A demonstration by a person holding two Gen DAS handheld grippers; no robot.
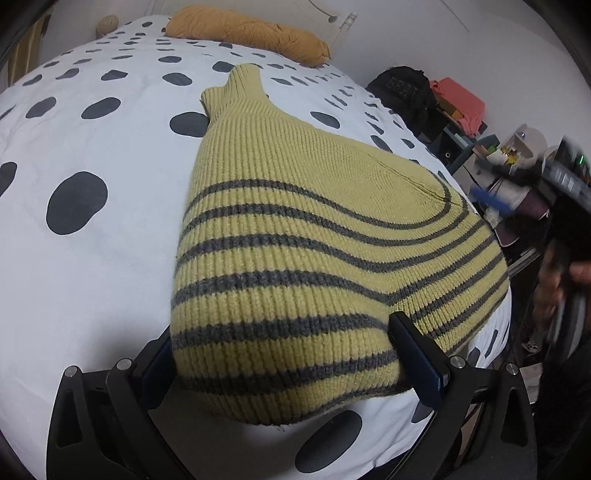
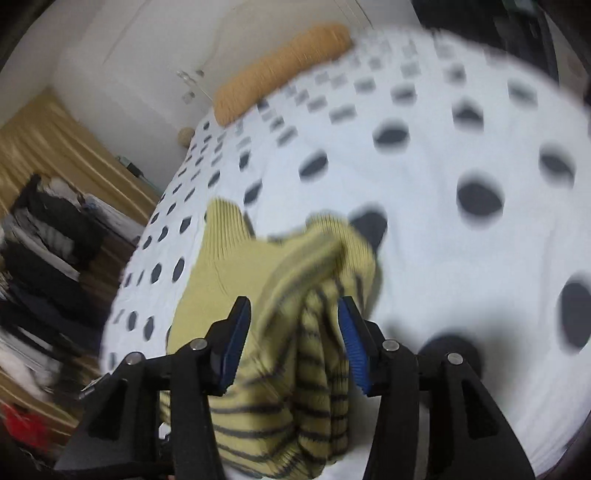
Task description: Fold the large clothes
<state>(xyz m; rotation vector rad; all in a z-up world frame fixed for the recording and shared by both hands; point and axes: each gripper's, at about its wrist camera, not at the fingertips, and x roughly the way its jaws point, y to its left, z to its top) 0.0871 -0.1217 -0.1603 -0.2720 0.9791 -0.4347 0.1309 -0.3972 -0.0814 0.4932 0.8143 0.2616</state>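
A: While the sweater (image 1: 314, 258) lies on the spotted bed cover (image 1: 92, 147), close to the bed's near edge and toward its right side, how does the fold stand?

B: It looks partly done. The yellow knit with grey stripes is already narrowed lengthwise, its collar pointing toward the orange pillow (image 1: 251, 31) at the head of the bed. The hem end sits between the 2 fingers of the left gripper (image 1: 284, 354), which stand apart on either side of the fabric; whether they press it at all cannot be told.

A: And the right gripper (image 2: 295, 332)?

B: Its view is blurred by motion. Its 2 blue-padded fingers are also apart, with a bunched, striped fold of the sweater (image 2: 314, 295) rising between them. No clamp shows there.

A: What does the step call for, then?

B: Likely a crosswise fold, hem toward collar. To do it well, each gripper should close on both layers of knit near the hem's 2 corners, not on the top layer alone, or the layers will slide apart. The lift should stay low and level, so the thick knit does not sag in the middle.

A: Any risk?

B: The sweater lies near the bed's right edge, so a careless pull may drag it over. The bunched part also needs flattening before the fold is laid.
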